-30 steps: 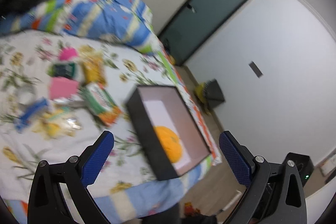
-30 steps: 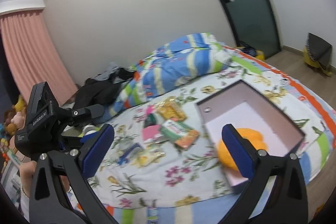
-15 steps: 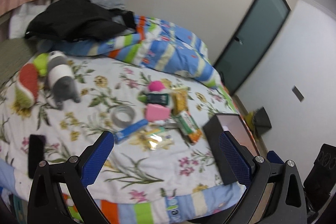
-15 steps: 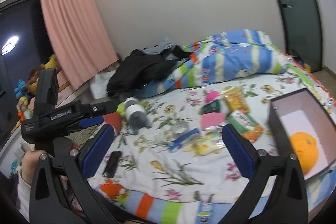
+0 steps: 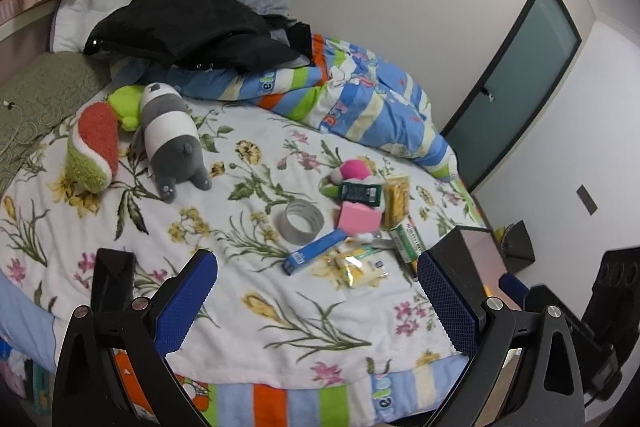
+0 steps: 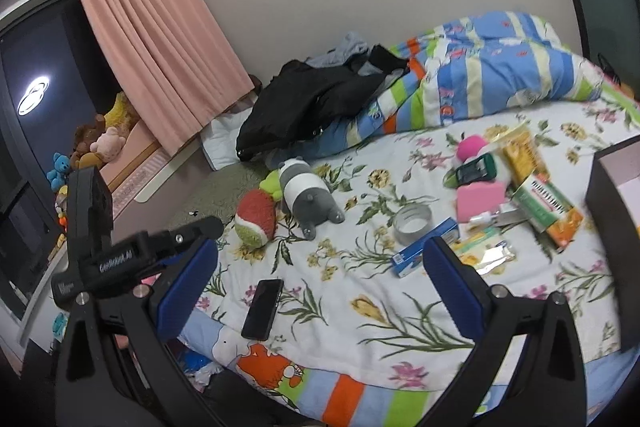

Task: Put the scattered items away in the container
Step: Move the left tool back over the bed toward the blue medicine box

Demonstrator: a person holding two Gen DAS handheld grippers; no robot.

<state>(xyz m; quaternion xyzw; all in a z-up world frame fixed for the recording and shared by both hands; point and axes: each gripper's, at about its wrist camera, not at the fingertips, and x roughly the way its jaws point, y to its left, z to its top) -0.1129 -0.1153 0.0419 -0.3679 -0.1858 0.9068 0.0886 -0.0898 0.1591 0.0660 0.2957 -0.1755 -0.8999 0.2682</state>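
Scattered items lie on the floral bedspread: a tape roll [image 5: 301, 221] [image 6: 412, 219], a blue box [image 5: 314, 252] [image 6: 424, 253], a pink block [image 5: 359, 217] [image 6: 480, 197], a green-orange carton [image 5: 407, 241] [image 6: 547, 210], a yellow snack bag [image 5: 396, 195] [image 6: 524, 151] and a crinkly packet [image 5: 360, 265]. The black box [image 5: 460, 265] [image 6: 612, 211] stands at the bed's right edge. My left gripper [image 5: 318, 303] and right gripper [image 6: 320, 289] both hang open and empty above the bed's near edge. The left gripper's body [image 6: 100, 243] shows in the right wrist view.
A panda plush [image 5: 174, 139] [image 6: 306, 193] and a watermelon plush [image 5: 94, 147] [image 6: 256, 221] lie to the left. A black phone [image 5: 112, 281] [image 6: 262, 308] rests near the bed's edge. Black clothes [image 5: 192, 23] top a striped quilt [image 5: 360, 107] at the back.
Both views have swung left, away from the black box and the orange thing inside it, toward the plush toys and the phone. Both grippers stayed open.
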